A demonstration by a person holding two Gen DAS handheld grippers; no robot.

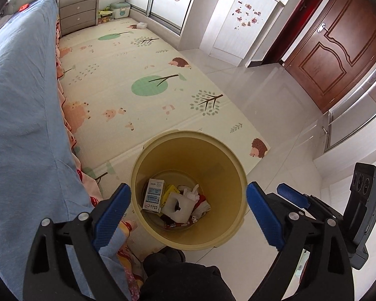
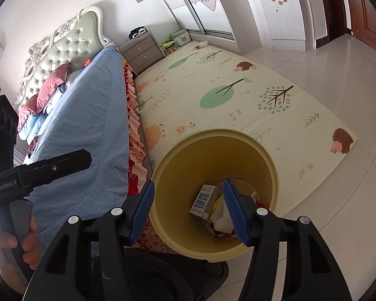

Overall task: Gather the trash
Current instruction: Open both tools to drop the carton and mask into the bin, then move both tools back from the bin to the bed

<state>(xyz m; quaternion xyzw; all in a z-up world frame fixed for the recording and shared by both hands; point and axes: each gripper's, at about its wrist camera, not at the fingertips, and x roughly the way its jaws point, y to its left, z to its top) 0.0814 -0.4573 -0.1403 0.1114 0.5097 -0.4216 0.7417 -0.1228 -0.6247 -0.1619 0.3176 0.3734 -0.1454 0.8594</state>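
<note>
One yellow bin (image 1: 189, 150) holds one carton (image 1: 153, 195), one white wad (image 1: 176, 205); left gripper (image 1: 188, 209) and right gripper (image 2: 188, 207) both spread, empty, above play mat (image 1: 127, 75) beside one bed (image 1: 20, 100).

Bright, sharp daylight, glare on the floor tiles (image 1: 275, 95) (strong fisheye bending, dark corners)

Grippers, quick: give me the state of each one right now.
Left gripper: open, fingers wide apart above the yellow bin, holding nothing.
Right gripper: open, nothing between its fingers, over the same bin.
</note>
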